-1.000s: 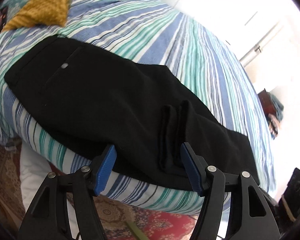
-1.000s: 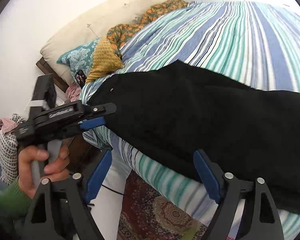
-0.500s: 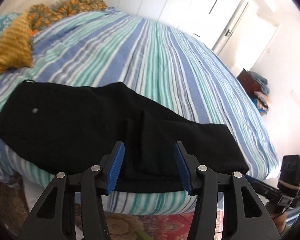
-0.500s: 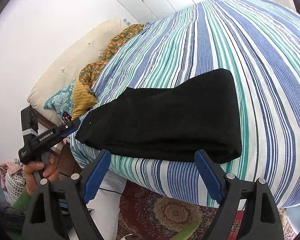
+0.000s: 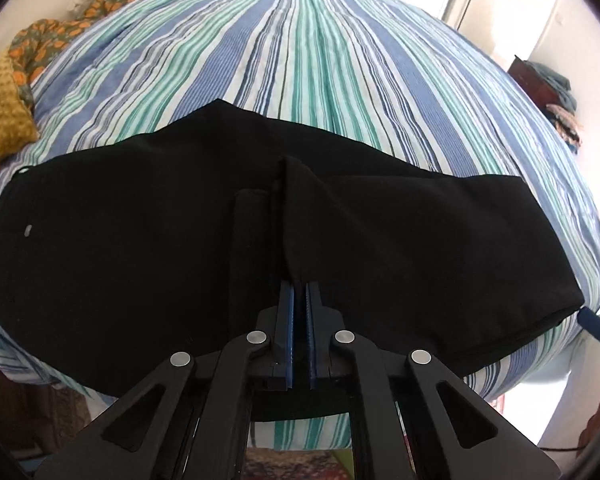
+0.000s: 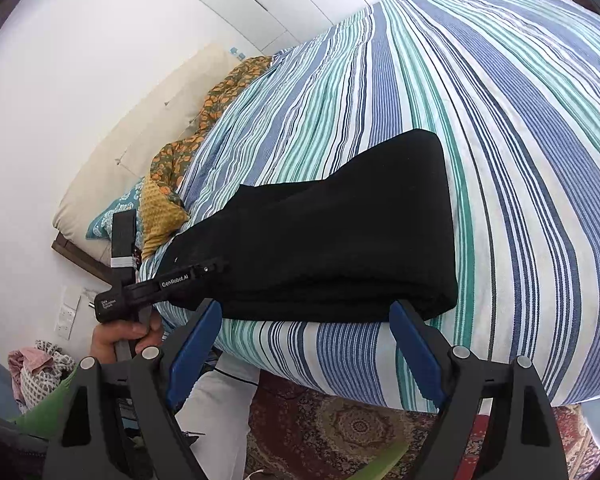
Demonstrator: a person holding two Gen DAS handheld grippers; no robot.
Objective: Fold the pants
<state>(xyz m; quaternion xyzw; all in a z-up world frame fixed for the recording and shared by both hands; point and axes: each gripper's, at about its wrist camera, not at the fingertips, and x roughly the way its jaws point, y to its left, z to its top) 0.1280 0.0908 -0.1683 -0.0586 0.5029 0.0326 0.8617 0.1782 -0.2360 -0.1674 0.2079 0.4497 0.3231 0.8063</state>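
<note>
Pants: we see the black pants (image 5: 148, 248) lying across the near edge of the bed (image 5: 320, 60), already folded over lengthwise, with the waist end toward the pillows and a thick folded end at the other side
Pants in right view: the same pants (image 6: 340, 240) lie along the bed's side, the rounded fold just above our right claw
Left claw: our left claw (image 5: 299, 292) has its two blue pads together, clamped on a raised ridge of the pants cloth at the near edge, about the middle of the garment
Right claw: our right claw (image 6: 304, 344) stands wide apart, nothing between the pads; it hangs just before the bed's side, under the pants' edge, and does not touch them
Hand: a hand (image 6: 120, 336) with a green sleeve holds the left tool's handle, seen from the right view
Bed cover: blue, green and white stripes
Pillows: a yellow knitted cushion (image 5: 0, 116) and an orange flowered one (image 5: 48, 40) lie at the head end, apart from the pants
Floor: a patterned rug (image 6: 340, 428) lies beside the bed
</note>
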